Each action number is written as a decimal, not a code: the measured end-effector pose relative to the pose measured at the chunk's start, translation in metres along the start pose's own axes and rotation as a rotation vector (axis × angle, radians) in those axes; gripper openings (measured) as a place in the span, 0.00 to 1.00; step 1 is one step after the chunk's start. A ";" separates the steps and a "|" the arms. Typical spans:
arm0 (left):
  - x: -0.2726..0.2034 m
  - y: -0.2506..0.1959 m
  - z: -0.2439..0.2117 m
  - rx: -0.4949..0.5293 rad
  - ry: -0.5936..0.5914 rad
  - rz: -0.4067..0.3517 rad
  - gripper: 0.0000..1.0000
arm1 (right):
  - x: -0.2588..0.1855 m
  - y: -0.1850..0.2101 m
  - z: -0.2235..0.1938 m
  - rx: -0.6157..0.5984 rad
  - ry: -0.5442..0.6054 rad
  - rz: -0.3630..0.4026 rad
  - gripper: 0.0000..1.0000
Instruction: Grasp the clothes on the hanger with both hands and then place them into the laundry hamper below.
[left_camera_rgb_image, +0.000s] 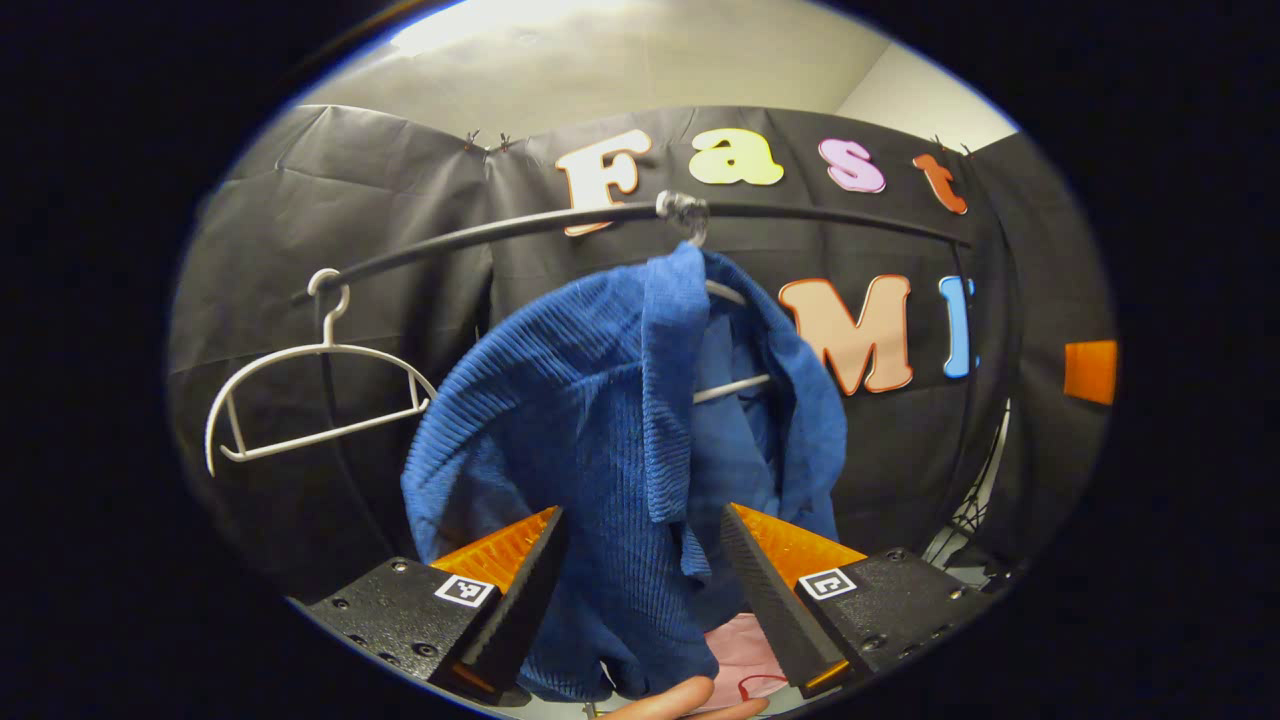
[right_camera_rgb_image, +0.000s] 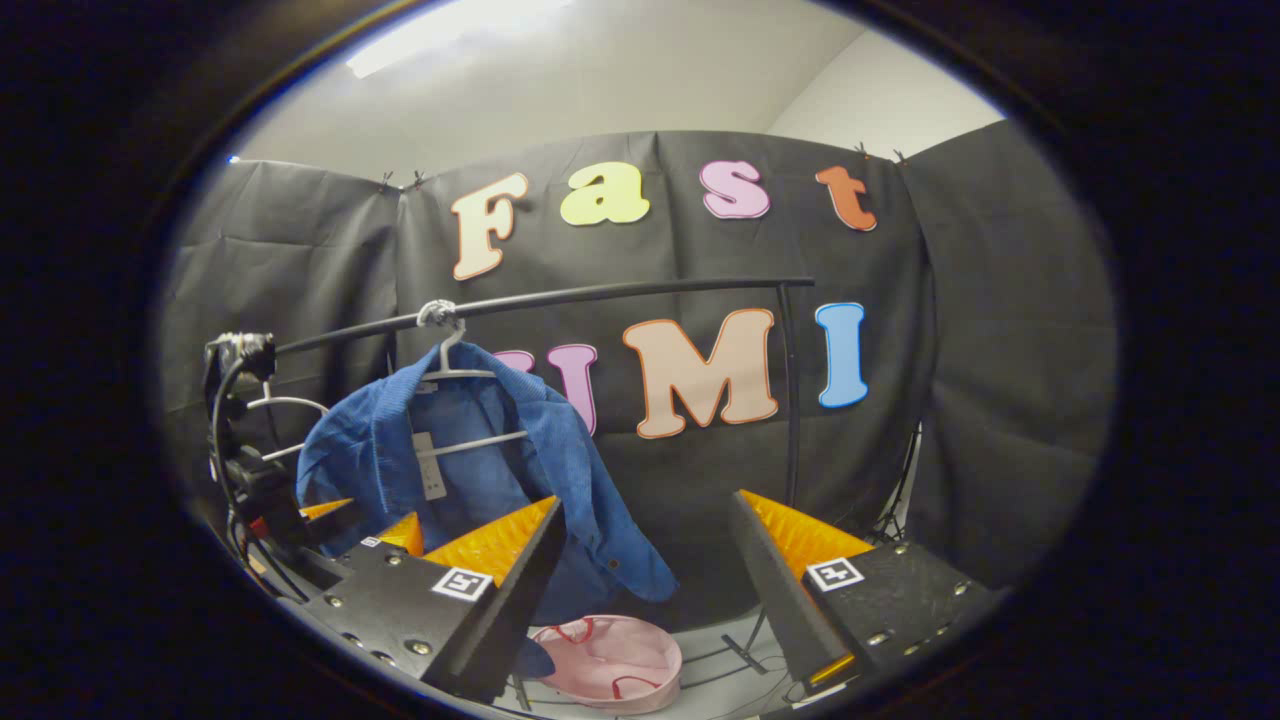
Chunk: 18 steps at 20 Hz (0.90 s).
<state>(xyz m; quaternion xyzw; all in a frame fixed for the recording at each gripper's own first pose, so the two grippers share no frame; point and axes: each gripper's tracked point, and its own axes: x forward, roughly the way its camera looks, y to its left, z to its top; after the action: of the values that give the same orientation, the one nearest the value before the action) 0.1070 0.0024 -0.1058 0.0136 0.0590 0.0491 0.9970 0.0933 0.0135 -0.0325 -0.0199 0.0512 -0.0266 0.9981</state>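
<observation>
While both jaws stand spread, the blue shirt (left_camera_rgb_image: 610, 420) hangs between the left gripper (left_camera_rgb_image: 640, 590) fingers. The pink hamper (right_camera_rgb_image: 610, 660) sits below the right gripper (right_camera_rgb_image: 645, 590)

Blue ribbed shirt (left_camera_rgb_image: 600, 420), pink hamper (right_camera_rgb_image: 610, 660)

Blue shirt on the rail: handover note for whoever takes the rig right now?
Left gripper: open, fingers either side of the hanging blue shirt, not closed on it.
Right gripper: open, holds nothing, off to the side of the shirt.
Shirt is on its hanger on the black rail; a bare white hanger hangs beside it.
Pink hamper sits on the floor below.
Done: approach only.
Left: grasp with both grippers, pull the shirt off, drop it into the hamper.
</observation>
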 end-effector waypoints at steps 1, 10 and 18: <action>0.011 -0.001 -0.003 0.000 0.010 -0.001 0.95 | 0.012 0.002 -0.003 -0.006 0.008 -0.006 0.98; 0.060 0.007 0.000 -0.012 -0.036 -0.047 0.82 | 0.121 0.056 -0.055 -0.085 0.100 0.079 0.99; 0.066 0.007 0.002 0.033 0.001 -0.045 0.41 | 0.206 0.077 -0.053 -0.052 0.079 0.228 0.99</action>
<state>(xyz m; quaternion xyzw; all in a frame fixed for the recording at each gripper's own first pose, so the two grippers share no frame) 0.1718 0.0163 -0.1117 0.0287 0.0606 0.0256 0.9974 0.2965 0.0772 -0.1097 -0.0388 0.0932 0.0878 0.9910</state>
